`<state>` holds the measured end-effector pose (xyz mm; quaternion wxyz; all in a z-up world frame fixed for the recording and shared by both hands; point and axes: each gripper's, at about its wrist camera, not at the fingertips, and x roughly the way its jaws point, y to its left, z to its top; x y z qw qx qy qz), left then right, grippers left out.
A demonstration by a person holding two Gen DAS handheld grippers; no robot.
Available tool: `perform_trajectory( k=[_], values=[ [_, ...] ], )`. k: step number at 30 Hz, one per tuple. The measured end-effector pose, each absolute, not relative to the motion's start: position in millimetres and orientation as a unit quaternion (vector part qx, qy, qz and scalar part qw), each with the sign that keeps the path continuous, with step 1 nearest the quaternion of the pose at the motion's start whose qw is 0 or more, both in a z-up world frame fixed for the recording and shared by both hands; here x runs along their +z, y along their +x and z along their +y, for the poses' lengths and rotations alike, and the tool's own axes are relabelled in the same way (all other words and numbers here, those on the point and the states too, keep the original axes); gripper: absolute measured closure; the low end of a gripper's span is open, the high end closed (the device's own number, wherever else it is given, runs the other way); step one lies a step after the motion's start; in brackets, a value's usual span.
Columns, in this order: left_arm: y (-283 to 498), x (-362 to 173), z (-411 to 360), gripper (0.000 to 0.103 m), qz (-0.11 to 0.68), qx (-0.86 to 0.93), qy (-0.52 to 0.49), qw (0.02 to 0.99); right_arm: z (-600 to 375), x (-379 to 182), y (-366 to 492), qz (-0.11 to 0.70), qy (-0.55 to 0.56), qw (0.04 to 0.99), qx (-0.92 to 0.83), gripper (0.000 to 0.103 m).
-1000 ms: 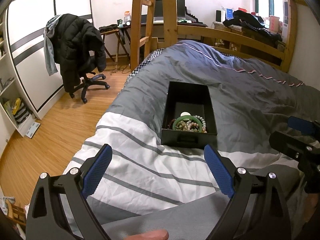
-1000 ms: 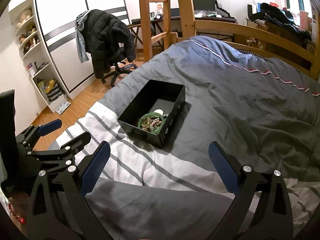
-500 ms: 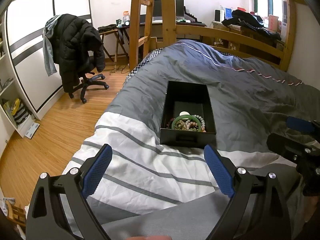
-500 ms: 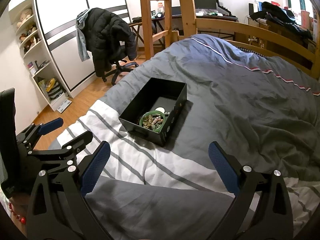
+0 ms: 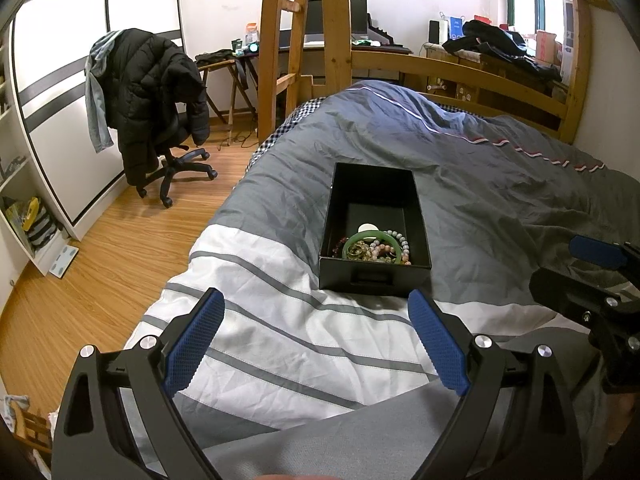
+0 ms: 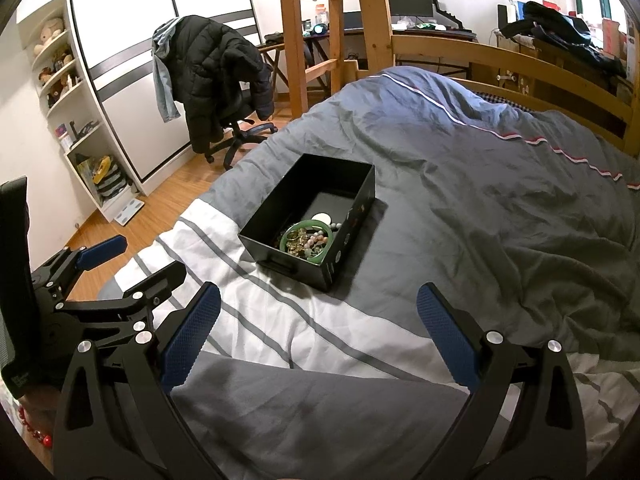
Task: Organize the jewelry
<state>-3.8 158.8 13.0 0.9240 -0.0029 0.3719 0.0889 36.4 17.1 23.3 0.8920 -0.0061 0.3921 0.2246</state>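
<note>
Both tongs, left (image 5: 314, 344) and right (image 6: 318, 334), gape wide, holding nothing, near the box (image 5: 375, 280) on the open duvet (image 5: 500, 184).

Bed (image 5: 500, 184), grey-white duvet (image 5: 304, 344); black box (image 5: 374, 278) on duvet.

Jewelry-filled black box (image 5: 375, 276) on striped duvet (image 5: 304, 344)

A green bangle (image 5: 374, 245) and beaded bracelets (image 5: 390, 246) are lying heaped in the open black box (image 5: 375, 280), sitting on the bed.
</note>
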Motion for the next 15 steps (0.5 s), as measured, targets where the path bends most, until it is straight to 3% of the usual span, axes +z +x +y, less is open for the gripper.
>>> perform_trajectory(
  k=[15],
  values=[
    [-3.9, 14.2, 156.7, 0.011, 0.373, 0.091, 0.0, 0.924, 23.0, 20.5, 32.9, 0.394, -0.003, 0.891, 0.226, 0.006]
  ],
)
